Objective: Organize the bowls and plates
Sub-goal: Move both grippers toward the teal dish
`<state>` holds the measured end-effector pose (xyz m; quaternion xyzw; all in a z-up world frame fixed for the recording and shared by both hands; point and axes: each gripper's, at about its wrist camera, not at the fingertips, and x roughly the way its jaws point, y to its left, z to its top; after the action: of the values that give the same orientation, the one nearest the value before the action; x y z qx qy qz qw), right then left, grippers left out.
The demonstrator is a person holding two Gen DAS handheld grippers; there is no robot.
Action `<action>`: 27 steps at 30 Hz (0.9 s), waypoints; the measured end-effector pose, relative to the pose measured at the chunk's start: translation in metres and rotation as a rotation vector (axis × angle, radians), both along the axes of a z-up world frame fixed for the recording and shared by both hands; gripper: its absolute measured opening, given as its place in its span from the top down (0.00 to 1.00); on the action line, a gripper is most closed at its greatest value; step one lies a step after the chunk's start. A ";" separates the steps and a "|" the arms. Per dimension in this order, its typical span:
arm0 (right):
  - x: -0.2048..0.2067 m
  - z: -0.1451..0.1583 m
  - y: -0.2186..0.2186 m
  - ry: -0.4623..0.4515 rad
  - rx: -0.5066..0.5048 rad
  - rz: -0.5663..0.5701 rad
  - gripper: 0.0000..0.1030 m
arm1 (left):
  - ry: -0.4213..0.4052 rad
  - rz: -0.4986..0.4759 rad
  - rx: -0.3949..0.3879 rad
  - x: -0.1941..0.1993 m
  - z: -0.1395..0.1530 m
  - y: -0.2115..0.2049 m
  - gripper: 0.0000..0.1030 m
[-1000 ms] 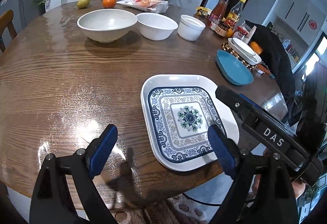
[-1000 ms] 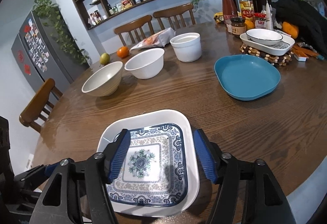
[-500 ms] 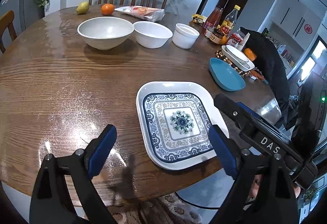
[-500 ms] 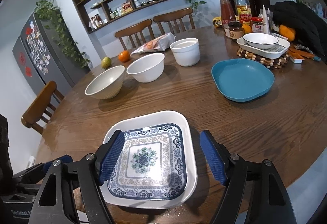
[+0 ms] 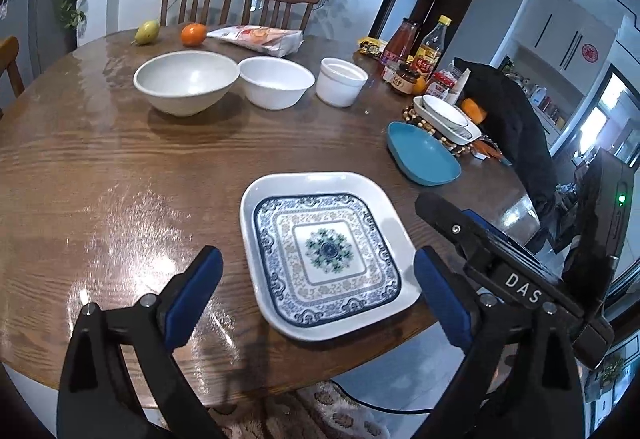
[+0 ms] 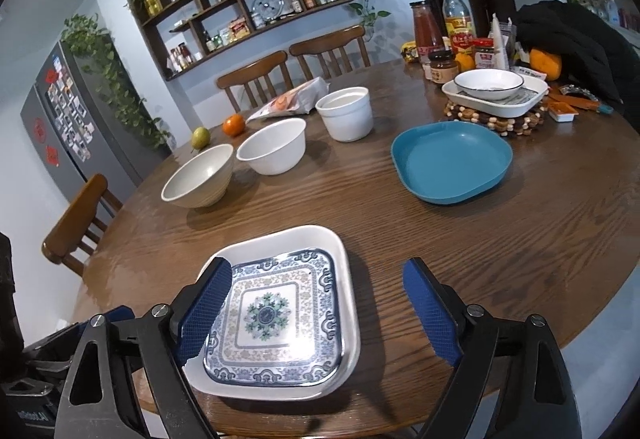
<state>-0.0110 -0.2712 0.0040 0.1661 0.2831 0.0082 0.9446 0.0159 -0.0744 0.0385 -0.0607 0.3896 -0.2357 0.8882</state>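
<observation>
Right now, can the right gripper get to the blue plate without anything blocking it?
Probably yes. The right gripper, jaws opening and empty, sits over the patterned plate; only bare table lies between it and the blue plate. It would need a forward reach.

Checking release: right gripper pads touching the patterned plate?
Apart. The right wrist view shows the right gripper with jaws opening, wood between its right pad and the patterned plate, which lies flat on the table; the left pad hovers above.

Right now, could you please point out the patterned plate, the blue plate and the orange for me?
patterned plate (image 6: 268,315), right wrist view, on its central floral medallion.
blue plate (image 6: 452,159), right wrist view, on its flat inner base.
orange (image 5: 193,34), left wrist view, on the middle of the fruit.
</observation>
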 end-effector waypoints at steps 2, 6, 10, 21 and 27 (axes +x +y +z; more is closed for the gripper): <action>0.000 0.002 -0.004 -0.002 -0.001 -0.012 0.14 | -0.022 0.002 0.007 0.001 0.005 -0.003 0.07; 0.002 0.007 -0.015 -0.008 -0.016 -0.043 0.14 | -0.027 -0.009 0.010 0.010 0.011 -0.007 0.07; 0.005 0.012 -0.029 -0.005 -0.032 -0.071 0.14 | -0.037 -0.039 -0.008 0.021 0.024 -0.012 0.07; 0.022 0.052 -0.087 -0.028 -0.047 -0.121 0.14 | 0.009 -0.051 -0.051 0.070 0.054 -0.056 0.07; 0.050 0.070 -0.112 -0.009 -0.051 -0.108 0.14 | 0.023 -0.046 -0.004 0.095 0.048 -0.099 0.07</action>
<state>0.0395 -0.3836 0.0736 0.1568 0.2698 -0.0493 0.9488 0.1106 -0.1737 0.0864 -0.0561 0.4006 -0.2558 0.8780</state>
